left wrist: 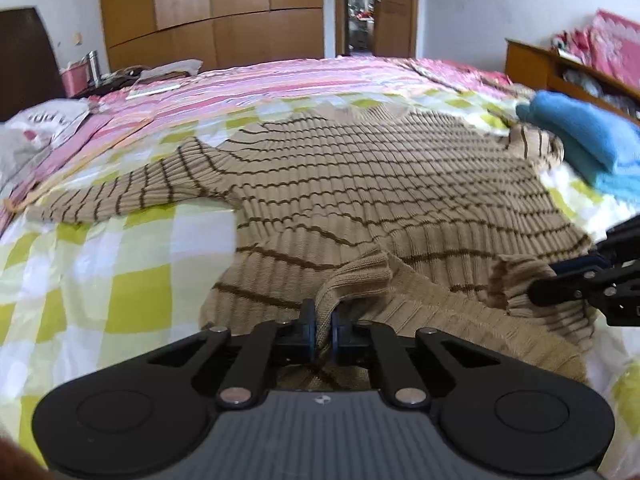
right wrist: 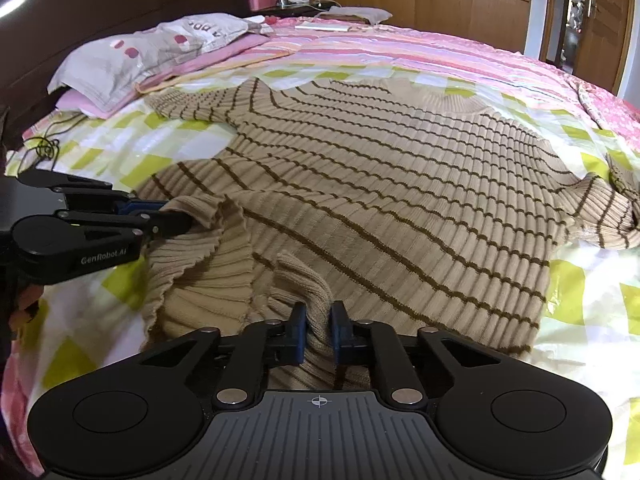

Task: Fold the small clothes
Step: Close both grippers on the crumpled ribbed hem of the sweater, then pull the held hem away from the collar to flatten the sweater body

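A tan ribbed sweater [left wrist: 360, 184] with thin brown stripes lies spread flat on a bed covered by a yellow-green and white checked sheet [left wrist: 100, 280], its collar at 12 o'clock in the left wrist view and its hem toward 6 o'clock. The left gripper [left wrist: 323, 330] is clenched on a bunched fold of the hem, the knit squeezed between its 2 blue-padded fingers at 6 o'clock. The right gripper [right wrist: 318, 330] is likewise clamped on a raised fold of the hem, which stands up between its fingers in the right wrist view. Each tool shows in the other's camera: the right one reaches in from 3 o'clock in the left view, its tip buried in a curled edge of the hem, and the left one reaches in from 9 o'clock in the right view, gripping a ruffled corner of the same hem. 1 sleeve [left wrist: 120, 196] stretches out toward 9 o'clock in the left view; the other is crumpled at 2 o'clock beside a folded blue garment [left wrist: 592, 148]. Beyond the sweater lies a pink striped quilt [left wrist: 260, 80], with a pale pillow [right wrist: 132, 56] at 10 o'clock in the right view and wooden wardrobes [left wrist: 216, 12] at 12 o'clock
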`<action>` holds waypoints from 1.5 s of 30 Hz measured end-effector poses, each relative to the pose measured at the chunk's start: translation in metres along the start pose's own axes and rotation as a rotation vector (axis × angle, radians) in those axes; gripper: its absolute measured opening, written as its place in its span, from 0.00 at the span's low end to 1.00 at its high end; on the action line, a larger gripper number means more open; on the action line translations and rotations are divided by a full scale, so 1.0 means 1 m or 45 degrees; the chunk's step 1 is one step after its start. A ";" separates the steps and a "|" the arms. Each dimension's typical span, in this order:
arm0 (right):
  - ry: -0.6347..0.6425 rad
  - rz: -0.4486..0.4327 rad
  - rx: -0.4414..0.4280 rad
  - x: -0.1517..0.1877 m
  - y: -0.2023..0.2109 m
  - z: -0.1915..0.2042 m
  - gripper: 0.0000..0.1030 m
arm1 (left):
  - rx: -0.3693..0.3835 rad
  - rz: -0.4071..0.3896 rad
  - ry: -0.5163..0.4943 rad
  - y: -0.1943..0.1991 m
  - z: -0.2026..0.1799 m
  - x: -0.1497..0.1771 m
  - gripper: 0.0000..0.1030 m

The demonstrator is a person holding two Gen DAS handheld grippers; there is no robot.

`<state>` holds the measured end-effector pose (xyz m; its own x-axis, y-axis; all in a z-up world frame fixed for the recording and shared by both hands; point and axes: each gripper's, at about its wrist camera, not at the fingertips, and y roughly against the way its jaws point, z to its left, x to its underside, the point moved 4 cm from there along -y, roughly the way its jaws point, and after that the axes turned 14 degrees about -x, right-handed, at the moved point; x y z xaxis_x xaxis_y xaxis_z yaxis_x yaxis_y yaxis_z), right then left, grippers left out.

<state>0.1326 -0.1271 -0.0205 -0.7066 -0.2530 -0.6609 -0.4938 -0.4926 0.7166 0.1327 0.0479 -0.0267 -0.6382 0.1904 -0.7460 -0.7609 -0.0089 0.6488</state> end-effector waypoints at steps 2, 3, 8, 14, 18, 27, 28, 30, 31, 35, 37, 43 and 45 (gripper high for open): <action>-0.001 -0.012 -0.005 0.002 0.009 0.003 0.10 | 0.016 -0.007 0.043 0.008 0.006 0.002 0.14; -0.001 -0.018 -0.005 0.002 0.013 0.005 0.10 | 0.017 -0.013 0.058 0.013 0.008 0.003 0.14; 0.002 -0.049 -0.002 0.008 0.040 0.015 0.09 | 0.030 -0.041 0.104 0.039 0.015 0.011 0.14; -0.005 -0.062 0.023 0.023 0.065 0.024 0.09 | 0.007 -0.061 0.136 0.060 0.019 0.024 0.14; -0.016 -0.061 0.057 0.035 0.076 0.024 0.09 | -0.017 -0.069 0.172 0.069 0.024 0.030 0.14; -0.056 -0.080 0.111 0.058 0.102 0.023 0.06 | -0.076 -0.086 0.223 0.089 0.031 0.044 0.13; -0.064 -0.079 0.117 0.060 0.104 0.023 0.06 | -0.084 -0.086 0.225 0.091 0.031 0.046 0.13; -0.080 -0.073 0.129 0.065 0.108 0.021 0.06 | -0.105 -0.076 0.233 0.093 0.033 0.051 0.13; -0.087 -0.068 0.136 0.068 0.109 0.021 0.06 | -0.120 -0.071 0.233 0.094 0.033 0.054 0.13; -0.107 -0.042 0.164 0.078 0.110 0.019 0.06 | -0.133 -0.068 0.222 0.096 0.030 0.057 0.13; -0.110 -0.017 0.186 0.082 0.109 0.019 0.06 | -0.114 -0.068 0.224 0.096 0.027 0.056 0.13; -0.148 -0.013 0.237 0.091 0.114 0.010 0.12 | -0.103 -0.049 0.123 0.091 0.004 0.055 0.17; -0.162 -0.029 0.237 0.092 0.117 0.009 0.13 | -0.098 -0.021 0.106 0.086 -0.001 0.058 0.22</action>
<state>0.0052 -0.2010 0.0044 -0.7466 -0.1303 -0.6524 -0.5872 -0.3318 0.7383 0.0300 0.0569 -0.0141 -0.6306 0.1088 -0.7684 -0.7761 -0.0827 0.6252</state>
